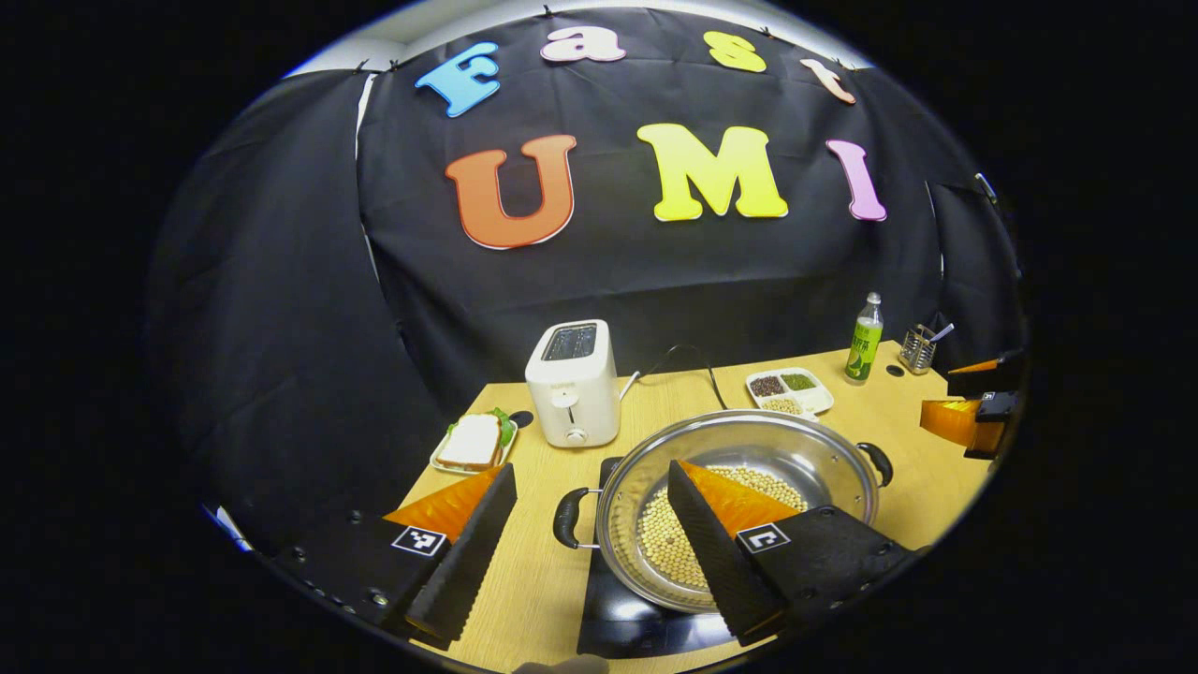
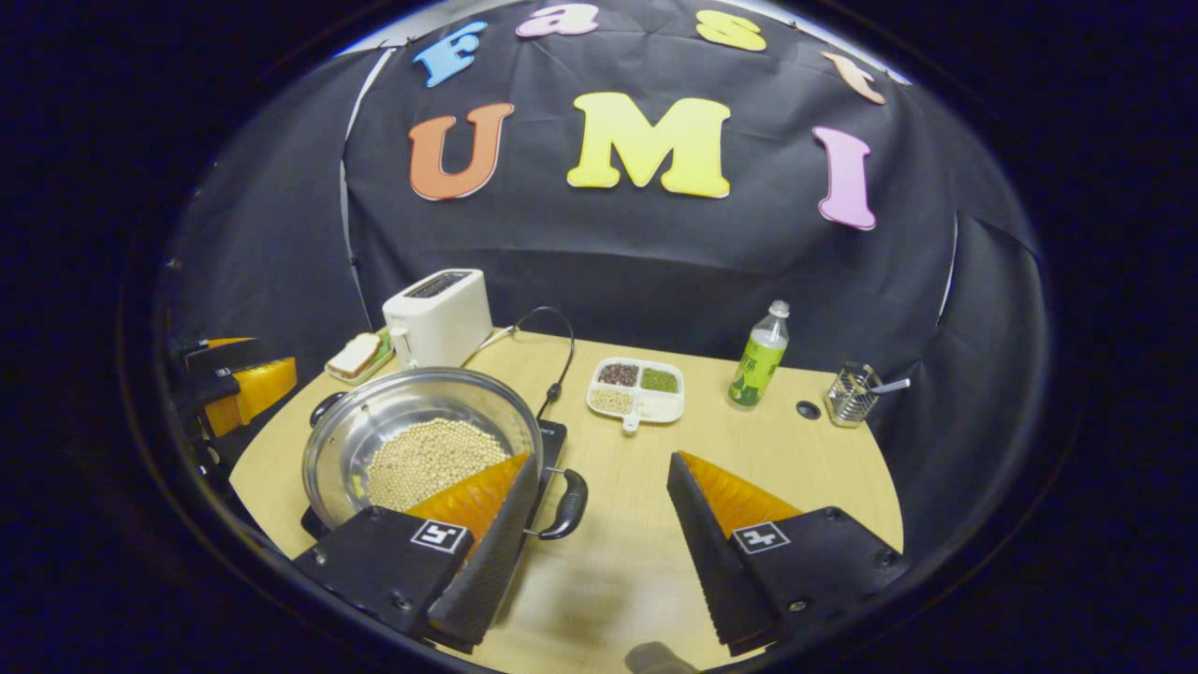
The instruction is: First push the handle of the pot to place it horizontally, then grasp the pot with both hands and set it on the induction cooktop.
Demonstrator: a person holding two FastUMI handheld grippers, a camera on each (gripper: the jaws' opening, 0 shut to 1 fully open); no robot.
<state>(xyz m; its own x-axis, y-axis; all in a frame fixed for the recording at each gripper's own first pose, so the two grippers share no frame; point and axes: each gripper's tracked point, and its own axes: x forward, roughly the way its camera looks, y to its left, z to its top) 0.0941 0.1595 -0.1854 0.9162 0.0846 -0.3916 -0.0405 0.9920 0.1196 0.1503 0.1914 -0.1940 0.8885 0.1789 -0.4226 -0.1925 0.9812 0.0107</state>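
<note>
A steel pot (image 1: 805, 459) holding soybeans sits on the black induction cooktop (image 1: 627, 622), its two black loop handles pointing left and right. My left gripper (image 1: 591, 471) is open, and the pot's left handle (image 1: 569, 517) lies in the gap between its fingers; one finger reaches over the pot's rim. My right gripper (image 2: 602, 462) is open too, with the pot's (image 2: 412, 417) right handle (image 2: 567, 505) just inside its left finger. Neither finger pair presses on a handle. The right gripper (image 1: 973, 412) appears at the far right of the left gripper view, and the left gripper (image 2: 234, 384) at the left edge of the right gripper view.
A white toaster (image 1: 573, 382) stands behind the cooktop, with a sandwich plate (image 1: 474, 443) to its left. Its black cable (image 2: 560, 360) runs past the cooktop. A divided tray of beans (image 2: 636, 388), a green-labelled bottle (image 2: 758, 356) and a wire utensil holder (image 2: 850, 395) stand at the back right.
</note>
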